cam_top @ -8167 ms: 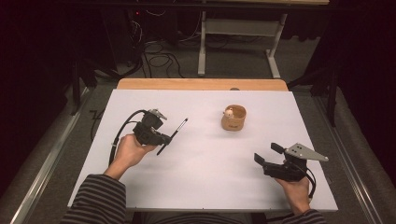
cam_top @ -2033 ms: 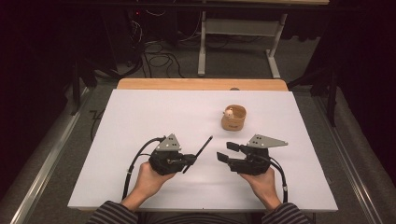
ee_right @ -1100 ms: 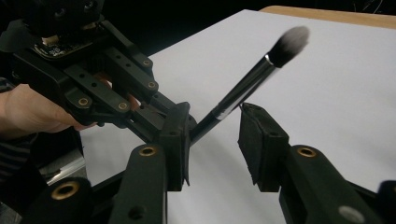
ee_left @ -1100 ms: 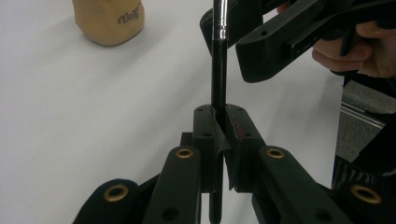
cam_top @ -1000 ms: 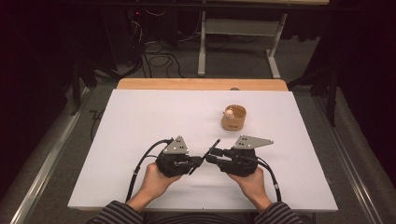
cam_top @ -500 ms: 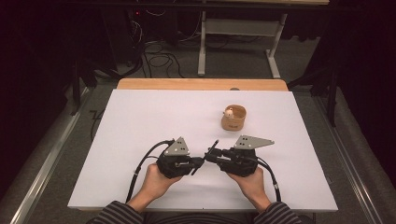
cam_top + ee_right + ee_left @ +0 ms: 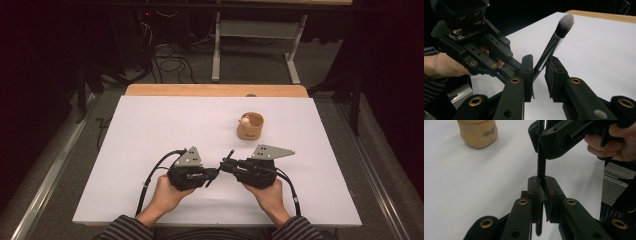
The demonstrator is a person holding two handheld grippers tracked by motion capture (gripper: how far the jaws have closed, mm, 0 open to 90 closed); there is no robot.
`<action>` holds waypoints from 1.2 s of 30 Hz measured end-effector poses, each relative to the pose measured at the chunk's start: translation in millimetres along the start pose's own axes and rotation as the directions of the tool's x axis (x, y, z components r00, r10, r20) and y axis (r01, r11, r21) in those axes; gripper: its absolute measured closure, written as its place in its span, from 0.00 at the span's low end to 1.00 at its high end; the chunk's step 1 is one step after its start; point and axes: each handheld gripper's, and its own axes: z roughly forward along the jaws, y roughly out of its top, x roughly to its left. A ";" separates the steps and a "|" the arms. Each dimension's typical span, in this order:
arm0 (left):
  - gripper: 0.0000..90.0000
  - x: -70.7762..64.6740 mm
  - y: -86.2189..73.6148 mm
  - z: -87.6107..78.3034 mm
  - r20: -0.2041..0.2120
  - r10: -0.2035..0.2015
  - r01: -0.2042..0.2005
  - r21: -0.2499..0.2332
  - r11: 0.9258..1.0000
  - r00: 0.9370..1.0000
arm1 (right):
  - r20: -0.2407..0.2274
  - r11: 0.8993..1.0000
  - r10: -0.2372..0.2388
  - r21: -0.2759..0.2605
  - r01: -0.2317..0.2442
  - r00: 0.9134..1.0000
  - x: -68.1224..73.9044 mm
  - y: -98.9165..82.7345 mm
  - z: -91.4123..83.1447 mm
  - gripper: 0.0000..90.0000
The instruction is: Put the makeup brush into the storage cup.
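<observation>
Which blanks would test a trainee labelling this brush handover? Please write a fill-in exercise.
1. The left gripper is shut on a makeup ____.
2. The right gripper's jaws, just closing, stand either side of the brush's ____.
3. The tan ____ stands on the white table, beyond the grippers.

Missing words: brush; handle; cup

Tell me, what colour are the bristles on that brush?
The brush has dark bristles fading to pale grey-white tips, clearest in the right gripper view.
</observation>
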 end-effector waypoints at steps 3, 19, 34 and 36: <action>0.93 -0.3 0.1 -0.1 -0.001 0.001 -0.001 -0.002 1.000 1.000 | -0.004 1.000 0.003 -0.002 -0.003 1.000 -0.1 0.0 -0.2 0.88; 0.93 -1.7 0.3 -0.1 0.006 0.031 -0.031 -0.013 0.999 0.999 | -0.053 1.000 0.013 -0.024 -0.014 0.998 1.6 2.1 -1.1 0.95; 0.59 2.1 -1.1 -3.4 -0.027 -0.001 0.000 -0.028 1.000 1.000 | 0.007 0.999 -0.024 -0.038 0.024 1.000 0.7 7.0 -11.9 0.96; 0.57 3.7 -1.6 -5.8 -0.035 -0.013 0.012 -0.038 0.999 0.999 | 0.022 0.998 -0.046 -0.032 0.047 0.999 2.6 7.7 -12.9 0.96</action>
